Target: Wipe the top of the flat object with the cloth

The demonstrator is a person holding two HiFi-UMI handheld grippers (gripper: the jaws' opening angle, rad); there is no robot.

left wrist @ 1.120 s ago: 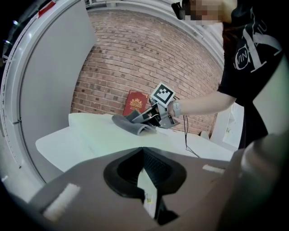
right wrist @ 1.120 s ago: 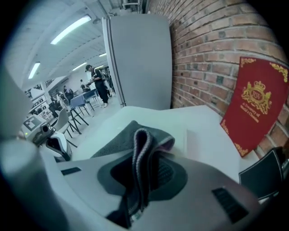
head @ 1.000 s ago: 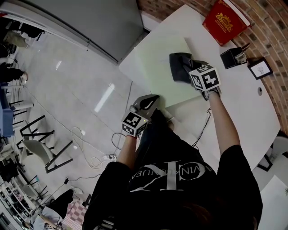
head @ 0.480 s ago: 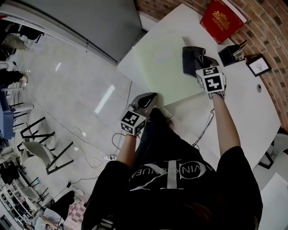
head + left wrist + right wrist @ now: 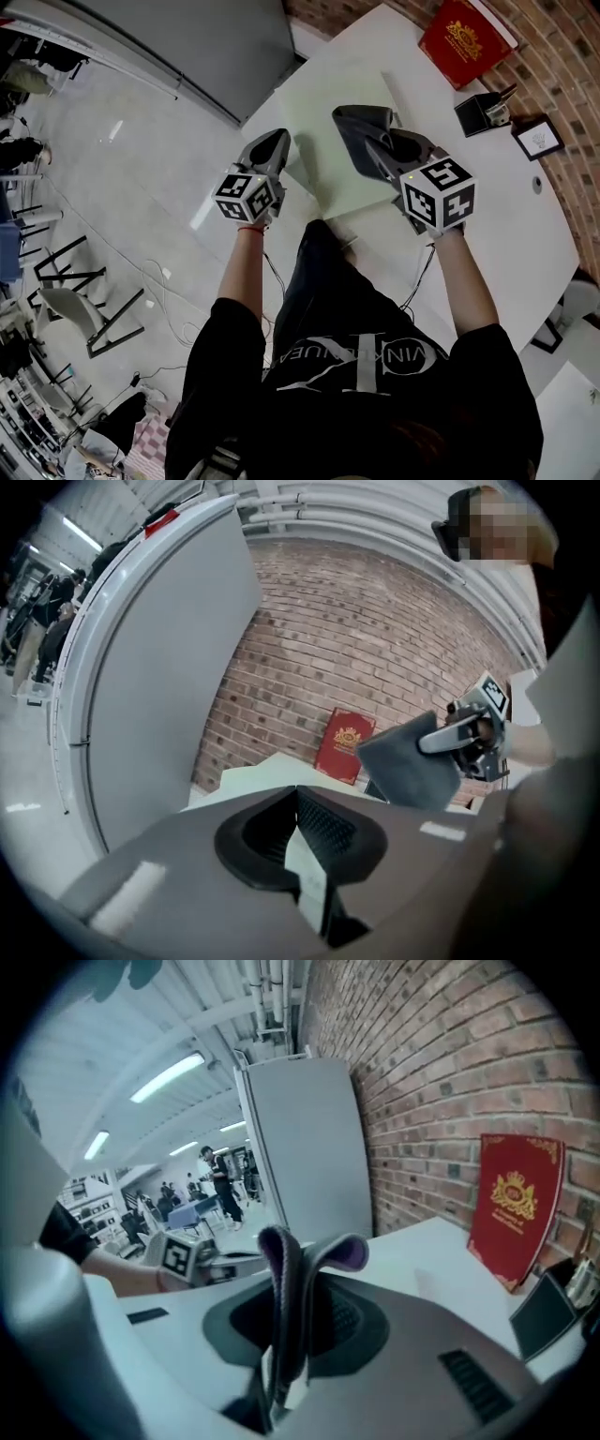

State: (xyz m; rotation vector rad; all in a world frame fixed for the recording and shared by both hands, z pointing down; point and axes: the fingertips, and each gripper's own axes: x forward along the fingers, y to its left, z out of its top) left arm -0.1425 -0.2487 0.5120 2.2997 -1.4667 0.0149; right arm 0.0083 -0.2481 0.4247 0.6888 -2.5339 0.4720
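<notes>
**Cloth pinched in the right gripper, held over the pale board**

The right hand-held gripper (image 5: 380,150) is clamped on the dark grey cloth (image 5: 361,127). In the right gripper view the fabric is folded up and squeezed between the two jaws, with a loop of it poking out past the tips. From the head view the cloth sits over the right part of the flat object (image 5: 328,108), a pale green board lying on the white table (image 5: 487,220). Can't honestly tell whether the cloth is touching the board's top or just hanging above it.

The left hand-held gripper (image 5: 275,141) has its jaws together with nothing between them. It's at the board's left edge, near the table's corner, well apart from the cloth.

Other stuff on the table: a red book (image 5: 464,30) at the far end by the brick wall (image 5: 567,56), and a black pen holder (image 5: 481,114) just right of the board. Both are clear of the grippers.
</notes>
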